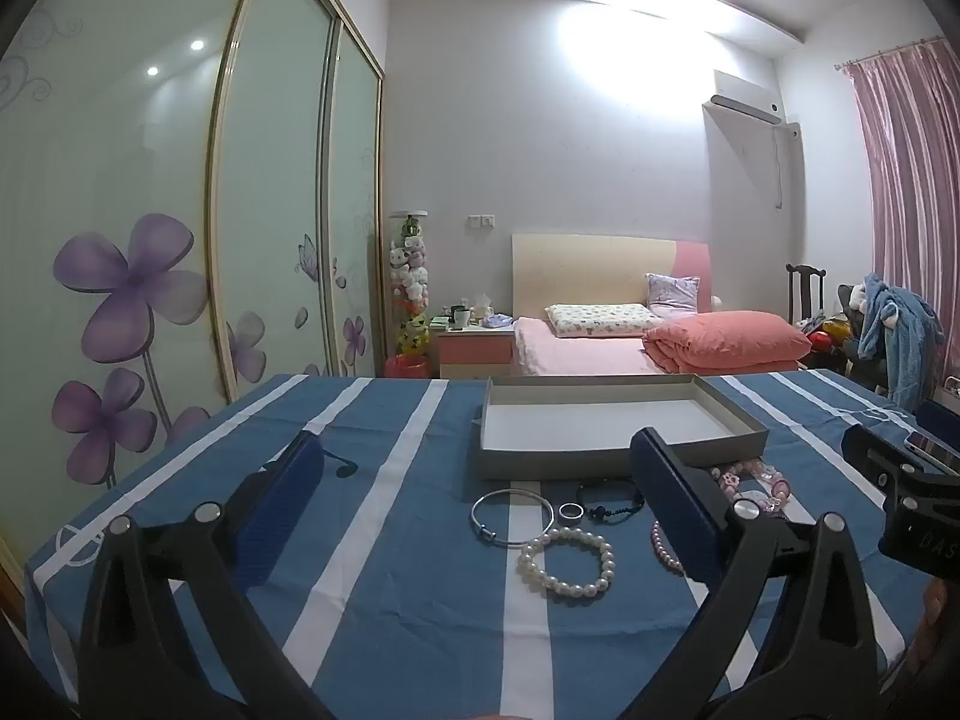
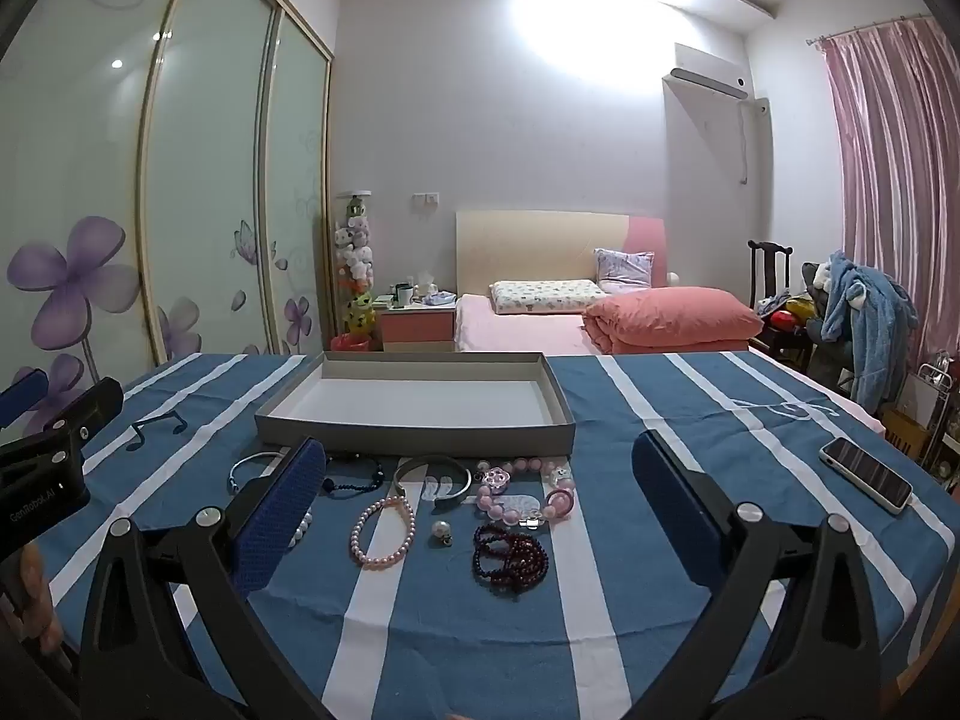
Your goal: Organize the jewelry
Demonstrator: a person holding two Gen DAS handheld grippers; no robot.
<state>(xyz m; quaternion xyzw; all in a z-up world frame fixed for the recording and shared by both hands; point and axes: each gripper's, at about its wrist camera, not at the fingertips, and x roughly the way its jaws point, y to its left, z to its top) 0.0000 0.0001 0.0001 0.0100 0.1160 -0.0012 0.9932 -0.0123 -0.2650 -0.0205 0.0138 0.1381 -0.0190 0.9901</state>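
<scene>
1. Nearest the cameras, the left gripper (image 1: 474, 510) and the right gripper (image 2: 477, 507) are held above the near edge of the table (image 2: 690, 420), both spread wide with nothing pinched between the blue pads.
2. Just beyond them, the jewelry is seen loose on the striped cloth, in a band between the near edge and the tray. No piece appears to be stored yet, so the task is judged to be at its start, with every piece left to move.
3. On the left of the band lie a white pearl bracelet (image 1: 567, 564), a thin silver bangle (image 1: 510, 519), a small ring (image 1: 571, 512) and a dark cord bracelet (image 1: 609, 501).
4. Toward the middle and right lie a pink pearl bracelet (image 2: 384, 531), a single pearl charm (image 2: 441, 531), a coiled dark red bead strand (image 2: 510, 555), a grey open bangle (image 2: 433, 474) and a chunky pink bead bracelet (image 2: 528, 492).
5. Farther back, the shallow grey tray (image 2: 414, 438) is seen empty, its near wall close to the pieces.
6. A phone (image 2: 865, 474) is left by the right edge.
</scene>
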